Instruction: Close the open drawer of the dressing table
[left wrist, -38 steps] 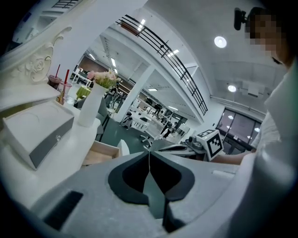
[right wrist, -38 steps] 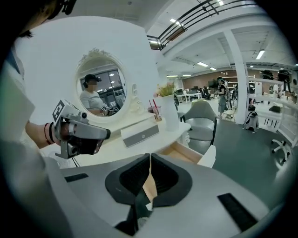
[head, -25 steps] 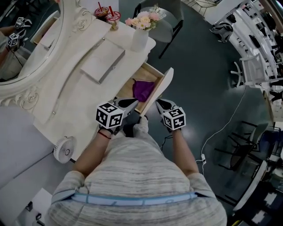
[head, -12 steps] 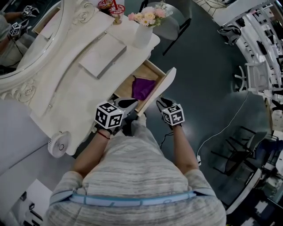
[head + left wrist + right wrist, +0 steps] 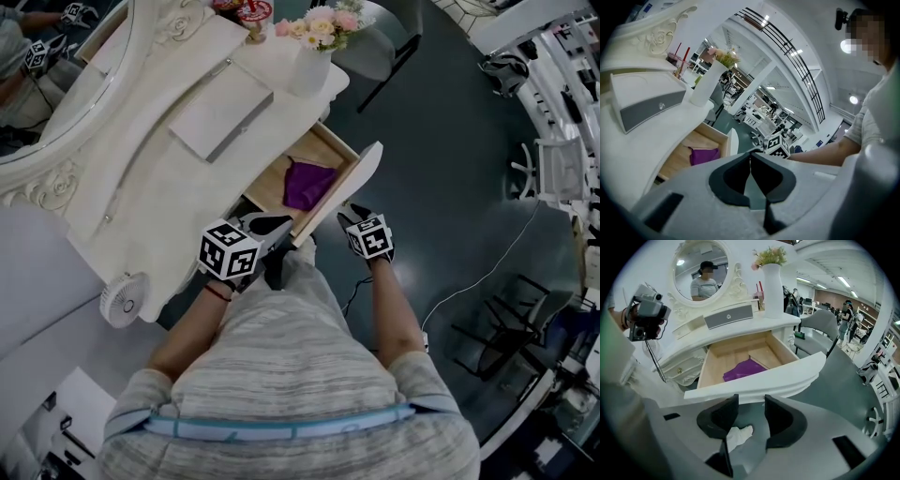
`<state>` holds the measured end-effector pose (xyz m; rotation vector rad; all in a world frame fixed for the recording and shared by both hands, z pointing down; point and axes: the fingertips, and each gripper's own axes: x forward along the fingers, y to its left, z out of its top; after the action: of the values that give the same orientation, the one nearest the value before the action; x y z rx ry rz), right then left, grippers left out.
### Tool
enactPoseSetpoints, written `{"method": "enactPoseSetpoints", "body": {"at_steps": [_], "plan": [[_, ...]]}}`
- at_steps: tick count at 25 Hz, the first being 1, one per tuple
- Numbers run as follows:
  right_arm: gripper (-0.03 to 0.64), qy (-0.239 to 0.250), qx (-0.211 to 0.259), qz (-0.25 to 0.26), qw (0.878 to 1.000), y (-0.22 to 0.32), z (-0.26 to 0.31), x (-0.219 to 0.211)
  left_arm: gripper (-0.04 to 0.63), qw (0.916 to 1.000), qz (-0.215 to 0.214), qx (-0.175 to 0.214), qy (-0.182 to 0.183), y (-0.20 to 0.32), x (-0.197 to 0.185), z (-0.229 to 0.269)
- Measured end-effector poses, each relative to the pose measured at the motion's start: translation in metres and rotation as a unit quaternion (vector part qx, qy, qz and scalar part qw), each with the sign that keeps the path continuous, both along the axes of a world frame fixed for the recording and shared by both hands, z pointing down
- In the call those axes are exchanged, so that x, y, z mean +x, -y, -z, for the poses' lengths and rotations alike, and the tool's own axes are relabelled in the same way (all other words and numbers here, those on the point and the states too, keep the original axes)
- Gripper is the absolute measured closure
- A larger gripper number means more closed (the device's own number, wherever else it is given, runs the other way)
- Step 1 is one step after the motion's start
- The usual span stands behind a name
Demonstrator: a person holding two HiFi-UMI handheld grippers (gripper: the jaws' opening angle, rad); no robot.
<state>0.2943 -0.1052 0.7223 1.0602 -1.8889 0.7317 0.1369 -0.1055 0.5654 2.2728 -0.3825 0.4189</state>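
A person leans over a cream-white carved dressing table [image 5: 141,197], where the pale-wood drawer with a curved white front [image 5: 349,183] stands pulled out below the tabletop's white vase of flowers [image 5: 309,67], with a purple cloth [image 5: 307,181] lying inside it. The right claw [image 5: 353,215], angled down just beside the outer face of the drawer front, has just been opening; its jaws stand wide apart, with only floor and a white-socked foot [image 5: 737,437] seen through the gap. The left claw [image 5: 279,225], jaws together on nothing, hovers near the drawer's near corner.
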Motion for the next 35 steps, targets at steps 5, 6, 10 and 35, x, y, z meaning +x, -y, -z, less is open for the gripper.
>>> {"method": "enactPoseSetpoints", "body": {"at_steps": [5, 6, 10, 35], "plan": [[0.462, -0.016, -0.02, -0.011, 1.0, 0.006, -0.022, 0.012, 0.578, 0.9999, 0.007, -0.009, 0.01, -0.002, -0.003, -0.005], [0.462, -0.019, -0.024, -0.013, 0.999, 0.006, -0.026, 0.014, 0.578, 0.9998, 0.009, -0.011, 0.013, -0.002, -0.004, -0.006], [0.462, -0.029, -0.035, -0.017, 0.999, 0.013, -0.041, 0.019, 0.578, 0.9994, 0.02, -0.016, 0.023, -0.003, -0.011, -0.009], [0.512, -0.075, -0.059, 0.01, 0.995, 0.041, -0.065, 0.011, 0.578, 0.9965, 0.076, -0.03, 0.018, 0.011, -0.033, -0.014]]}}
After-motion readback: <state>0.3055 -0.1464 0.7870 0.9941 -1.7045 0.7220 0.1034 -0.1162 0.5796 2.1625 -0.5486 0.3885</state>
